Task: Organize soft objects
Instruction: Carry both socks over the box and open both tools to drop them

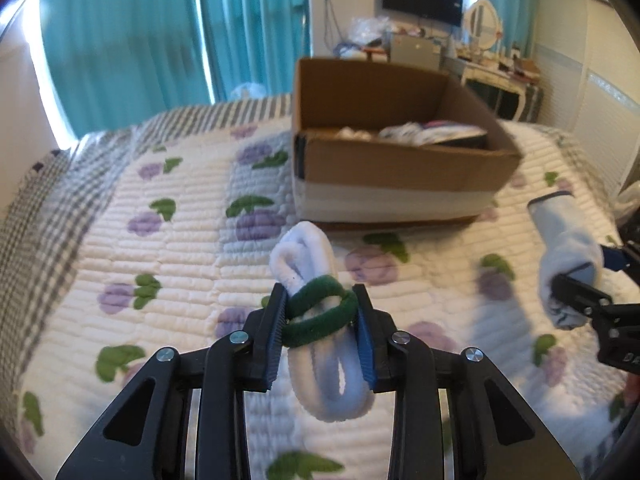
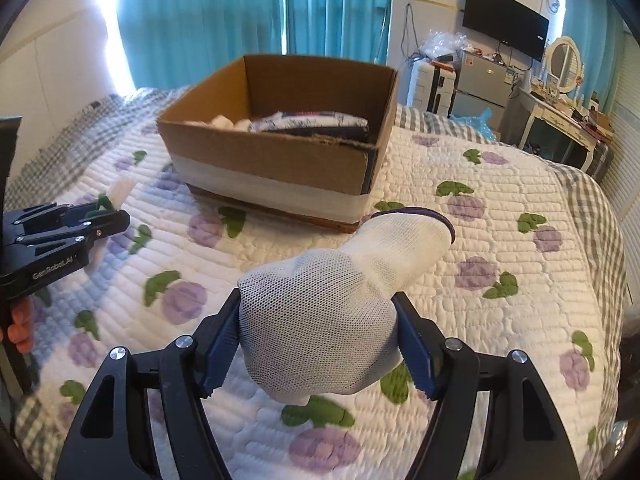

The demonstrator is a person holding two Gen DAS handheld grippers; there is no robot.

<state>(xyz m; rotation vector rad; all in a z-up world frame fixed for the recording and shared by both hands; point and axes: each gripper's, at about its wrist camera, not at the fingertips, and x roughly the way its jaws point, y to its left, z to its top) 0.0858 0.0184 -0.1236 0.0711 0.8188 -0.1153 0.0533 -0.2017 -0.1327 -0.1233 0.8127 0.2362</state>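
White green-banded bundle (image 1: 320, 344) & mesh glove (image 2: 332, 320) lifted near box (image 2: 280, 160).

Teal curtains (image 2: 224, 12), wall-mounted television (image 2: 505, 20), white dressing table (image 2: 560, 118)

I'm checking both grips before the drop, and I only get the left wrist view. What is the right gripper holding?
Observer: The right gripper is shut on a white mesh glove, pads against both its sides.
Operator: Which way does the glove point?
Observer: Its dark-edged cuff points at the box.
Operator: Is the side of the box nearest that gripper sound?
Observer: Its top edge is torn and frayed near the right corner.
Operator: Can that camera see my left gripper?
Observer: Yes, the left gripper shows at the left edge, side-on.
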